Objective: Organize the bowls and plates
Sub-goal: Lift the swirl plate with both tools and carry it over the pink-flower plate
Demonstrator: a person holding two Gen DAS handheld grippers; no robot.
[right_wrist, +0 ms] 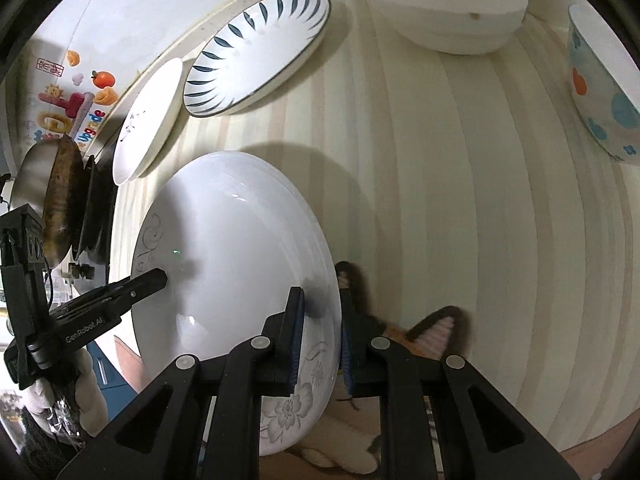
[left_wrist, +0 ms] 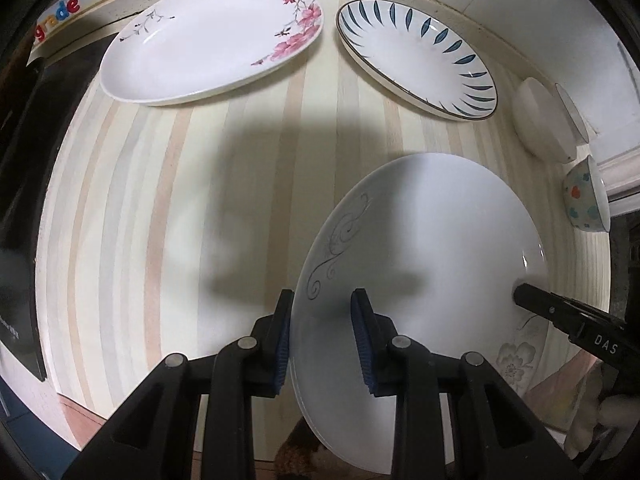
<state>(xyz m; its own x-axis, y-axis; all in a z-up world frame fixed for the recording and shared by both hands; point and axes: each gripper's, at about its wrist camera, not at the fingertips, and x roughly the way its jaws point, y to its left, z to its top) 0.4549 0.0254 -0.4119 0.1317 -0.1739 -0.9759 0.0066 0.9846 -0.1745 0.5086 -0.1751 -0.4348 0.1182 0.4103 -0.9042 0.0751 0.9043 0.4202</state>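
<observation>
— Where's the white plate (left_wrist: pixel 420 248)?
— Between both tongs, above the striped desk (left_wrist: pixel 180 200): left tongs (left_wrist: pixel 320 344) clamped on one rim, right tongs (right_wrist: pixel 320 344) on the opposite rim.
— Beyond them?
— Flowered plate (left_wrist: pixel 208 40), blue-leaf plate (left_wrist: pixel 416 56), bowls (left_wrist: pixel 540 120).

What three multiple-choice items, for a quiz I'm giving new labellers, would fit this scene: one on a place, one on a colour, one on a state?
1. The leaf plate lies: A on the table; B in a claw; C on a hook.
2. The flower plate has blossoms that are: A green; B pink; C yellow.
3. The white plate is: A lying flat; B held by one claw; C held by both claws.
Key: A, it rests on the striped top; B, pink petals at its rim; C, left claw and right claw each pinch its rim.
</observation>
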